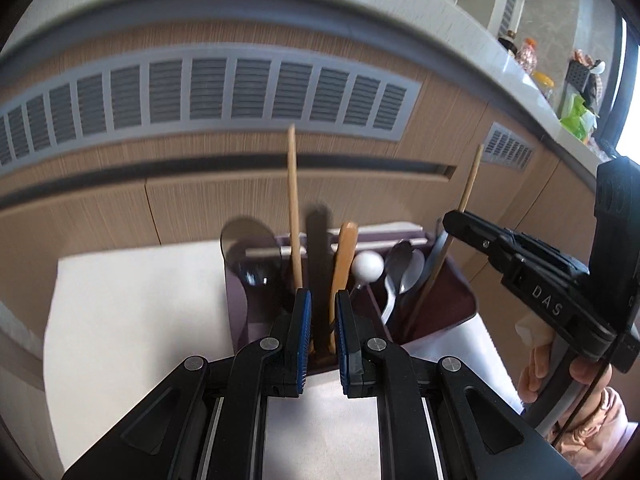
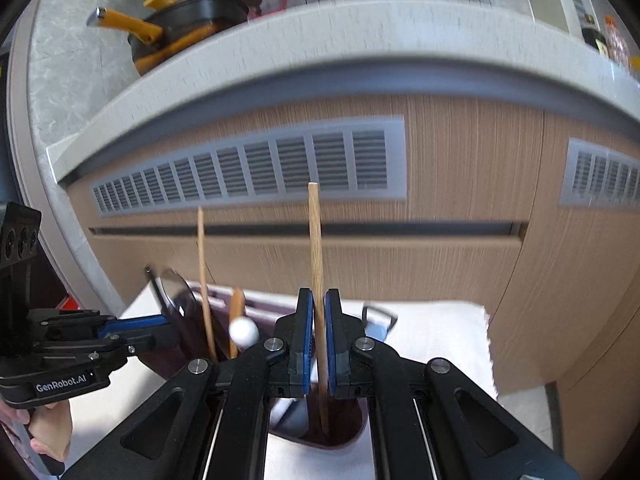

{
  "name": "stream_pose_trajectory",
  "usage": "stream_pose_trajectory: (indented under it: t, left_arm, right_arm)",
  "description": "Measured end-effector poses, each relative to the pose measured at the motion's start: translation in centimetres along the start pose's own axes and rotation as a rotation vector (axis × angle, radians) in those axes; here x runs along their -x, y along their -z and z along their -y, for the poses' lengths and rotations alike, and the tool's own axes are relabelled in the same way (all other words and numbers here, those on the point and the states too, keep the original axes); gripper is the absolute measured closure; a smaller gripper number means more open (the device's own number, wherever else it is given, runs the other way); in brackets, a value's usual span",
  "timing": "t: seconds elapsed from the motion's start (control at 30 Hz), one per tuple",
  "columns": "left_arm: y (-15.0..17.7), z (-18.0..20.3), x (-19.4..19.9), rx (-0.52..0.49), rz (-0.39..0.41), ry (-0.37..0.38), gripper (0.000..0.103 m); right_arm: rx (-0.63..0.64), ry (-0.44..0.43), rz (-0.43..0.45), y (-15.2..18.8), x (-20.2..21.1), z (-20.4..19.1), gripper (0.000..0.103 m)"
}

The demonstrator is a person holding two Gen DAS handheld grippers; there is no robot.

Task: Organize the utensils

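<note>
The right gripper [image 2: 316, 336] clamps a wooden chopstick [image 2: 315, 248] upright, its tip inside the purple holder [image 1: 460, 312] on the white cloth [image 1: 132, 320], ready to drop, while the left gripper [image 1: 322, 320] straddles a dark utensil [image 1: 320, 264], grip unclear.

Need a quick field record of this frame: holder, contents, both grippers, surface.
holder: purple utensil holder, upright, divided into compartments
surface: white cloth under the holder
contents: metal spoons, white ball-topped utensil, wooden utensil, dark flat handle, chopstick
left gripper: nearly closed around the dark flat handle and wooden utensil; contact unclear
right gripper: shut on a second chopstick, lower end inside the holder
background: wooden cabinet with vent grille
</note>
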State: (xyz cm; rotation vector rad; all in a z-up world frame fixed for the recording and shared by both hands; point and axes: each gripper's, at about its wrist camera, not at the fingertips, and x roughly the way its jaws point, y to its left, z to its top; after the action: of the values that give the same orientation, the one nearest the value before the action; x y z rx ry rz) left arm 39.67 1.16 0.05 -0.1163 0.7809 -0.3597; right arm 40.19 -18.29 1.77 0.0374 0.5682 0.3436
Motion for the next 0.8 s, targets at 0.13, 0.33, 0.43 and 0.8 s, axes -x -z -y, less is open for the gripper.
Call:
stream_pose_trajectory:
  t: [0.13,0.33,0.43,0.8]
  left_arm:
    - [0.7,-0.3,-0.4,0.022,-0.011,-0.011,0.09]
    - [1.6,-0.6,1.2,0.083,0.008,-0.034,0.088]
    - [2.4,-0.3,3.9,0.114,0.041,-0.045,0.075]
    - [9.9,4.3,16.6,0.055,0.284,-0.235,0.013]
  right_arm:
    - [-0.017,-0.014,-0.037,1.2,-0.9,0.1,0.097]
    - [-0.029,-0.029,-0.076,2.2,-0.4,-0.1,0.093]
    - [-0.042,-0.05,-0.062,2.6,1.7,-0.4,0.064]
    - [-0.039,0.024,0.046,7.6,14.9,-4.2,0.005]
